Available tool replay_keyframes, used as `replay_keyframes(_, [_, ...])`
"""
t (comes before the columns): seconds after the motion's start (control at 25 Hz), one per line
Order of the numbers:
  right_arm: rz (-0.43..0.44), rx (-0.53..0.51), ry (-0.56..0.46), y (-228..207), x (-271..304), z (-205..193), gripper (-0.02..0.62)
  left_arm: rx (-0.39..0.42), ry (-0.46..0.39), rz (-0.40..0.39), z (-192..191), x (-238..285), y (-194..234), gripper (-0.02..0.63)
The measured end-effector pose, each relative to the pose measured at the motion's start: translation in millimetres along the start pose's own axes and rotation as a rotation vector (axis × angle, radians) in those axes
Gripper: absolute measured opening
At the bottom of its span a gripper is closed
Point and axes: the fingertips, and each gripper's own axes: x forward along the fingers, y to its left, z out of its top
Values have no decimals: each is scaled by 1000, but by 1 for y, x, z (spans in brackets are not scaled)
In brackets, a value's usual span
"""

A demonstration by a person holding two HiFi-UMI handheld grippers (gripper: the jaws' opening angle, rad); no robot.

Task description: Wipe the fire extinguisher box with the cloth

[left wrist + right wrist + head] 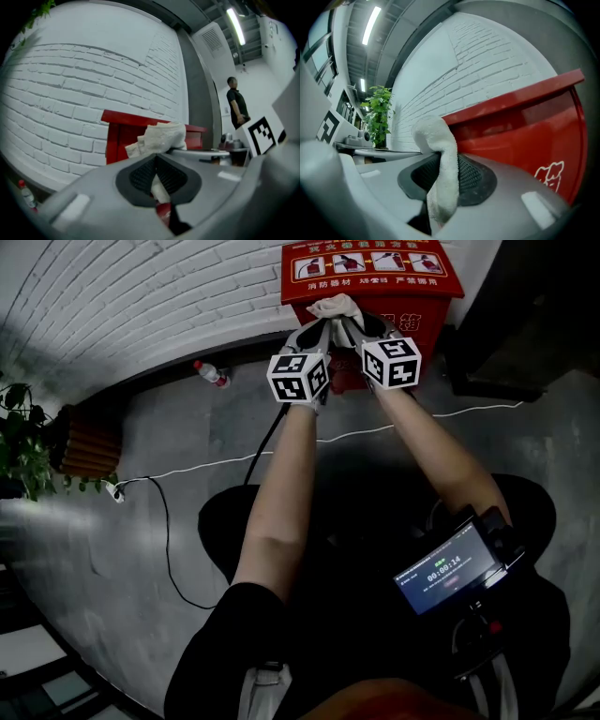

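Against the white brick wall [141, 296] stands the red box [375, 273], with the cloth [336, 307] bunched at its top front edge. Side by side, the left gripper [324, 329] and right gripper [351, 329] both have their jaws closed on the cloth; a thick fold hangs between the right pads [471, 176]. Well apart to the left are a bottle [212, 374] and a plant [23, 442]

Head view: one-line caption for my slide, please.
Left gripper and right gripper pinch one white cloth at the red fire extinguisher box.
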Motion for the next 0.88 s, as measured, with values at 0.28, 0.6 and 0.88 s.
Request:
replay_keyframes(0.28, [-82,-4,-25,-39,-34,10,94,-8,-10,-59,0,20,-42,3])
replay_keyframes(0.6, [-182,21,-67,-94,-77,21,94,-6,-16,-132,-1,46,-90,3])
replay_keyframes(0.88, [-256,27,-91,-137,-108,27,94,3,-5,-169,-7,58,-119,3])
